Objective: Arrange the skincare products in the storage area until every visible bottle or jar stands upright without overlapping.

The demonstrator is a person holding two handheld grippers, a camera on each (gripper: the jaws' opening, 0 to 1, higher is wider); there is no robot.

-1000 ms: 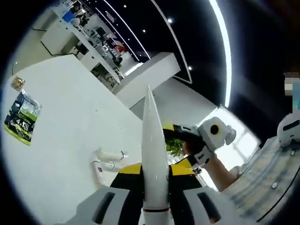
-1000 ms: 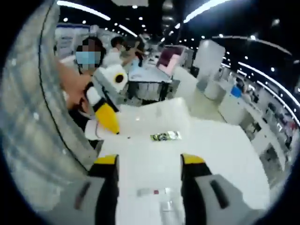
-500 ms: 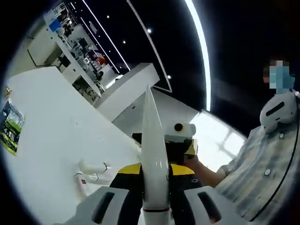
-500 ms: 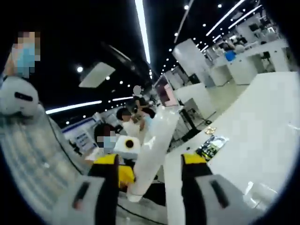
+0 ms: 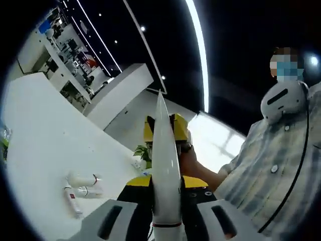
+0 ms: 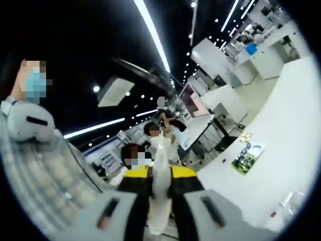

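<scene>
Both grippers clamp one white tube held up off the tabletop.
In the left gripper view the left gripper (image 5: 166, 188) pinches the white tube (image 5: 165, 165); the right gripper (image 6: 160, 178), half a second ago open around it, now has its fingers closed on the tube's tip – other tubes (image 5: 80, 186) lie on the tabletop (image 5: 45, 150), far left.

The left tongs (image 5: 166, 188) had grey bodies with black slots and yellow caps above black jaw faces. The right tongs (image 6: 160, 188) were built the same way, grey below and yellow at the top. The person wore a pale checked shirt (image 5: 271, 170) with small buttons, a thin black cable running down it, and a white rounded device (image 5: 279, 100) near the collar.
</scene>
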